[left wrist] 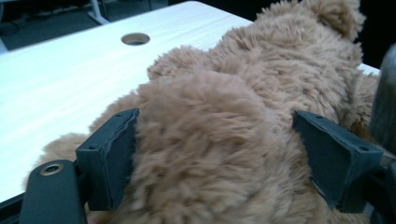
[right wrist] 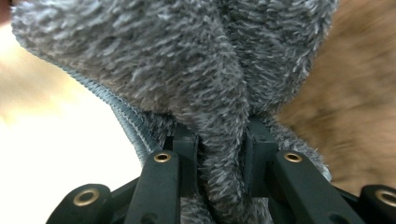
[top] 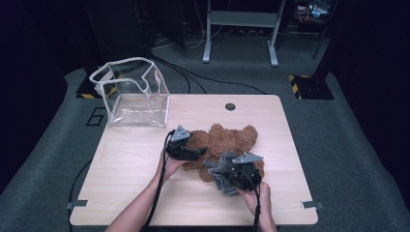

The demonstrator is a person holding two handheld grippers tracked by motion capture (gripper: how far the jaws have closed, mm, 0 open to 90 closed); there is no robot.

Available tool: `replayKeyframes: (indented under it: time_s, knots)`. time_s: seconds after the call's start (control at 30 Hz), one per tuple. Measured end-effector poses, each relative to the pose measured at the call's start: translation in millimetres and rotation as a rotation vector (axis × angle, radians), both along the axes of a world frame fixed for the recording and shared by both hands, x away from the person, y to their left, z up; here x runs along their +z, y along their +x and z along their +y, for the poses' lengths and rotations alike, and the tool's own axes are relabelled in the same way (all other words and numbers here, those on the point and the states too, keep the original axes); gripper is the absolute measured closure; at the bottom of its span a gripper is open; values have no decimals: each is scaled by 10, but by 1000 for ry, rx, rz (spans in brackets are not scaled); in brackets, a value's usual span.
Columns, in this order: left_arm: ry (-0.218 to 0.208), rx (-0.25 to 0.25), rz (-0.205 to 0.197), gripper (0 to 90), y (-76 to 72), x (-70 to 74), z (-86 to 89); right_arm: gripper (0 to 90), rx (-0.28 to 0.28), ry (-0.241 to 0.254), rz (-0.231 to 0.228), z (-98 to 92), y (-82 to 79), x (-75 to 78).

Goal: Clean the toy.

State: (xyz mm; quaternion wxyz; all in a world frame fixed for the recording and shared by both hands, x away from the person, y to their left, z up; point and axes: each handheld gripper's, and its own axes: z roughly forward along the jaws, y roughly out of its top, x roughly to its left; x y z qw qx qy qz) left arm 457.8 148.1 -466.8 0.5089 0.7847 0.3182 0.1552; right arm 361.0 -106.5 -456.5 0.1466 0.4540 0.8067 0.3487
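At the far left corner of the table (top: 125, 159) stands a clear plastic bag (top: 133, 94). Right of it, mid-table, the left gripper (top: 196, 153) clamps wide around the brown teddy bear (top: 227, 140). Nearer and rightmost, the right gripper (top: 227, 176) pinches a fold of grey fleece cloth (right wrist: 187, 70) lying against the bear.
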Motion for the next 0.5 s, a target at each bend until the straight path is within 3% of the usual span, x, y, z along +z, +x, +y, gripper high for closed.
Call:
replayKeyframes:
  time_s: [0.03,0.13,0.27,0.43,0.5]
  knots:
    - [-1,5,-9,182,-12,23,18,712,13,-5,-26,-51,11,50]
    - [-7,5,-11,199,-25,61,86,710,-19,45,-89,-68,25,224]
    - [-29,5,33,220,37,5,150,708,-12,87,-150,90,126,344]
    - [-56,13,69,252,76,-47,167,707,-10,121,-137,278,290,250]
    - [-46,17,71,258,79,-60,160,710,2,85,-98,449,411,74]
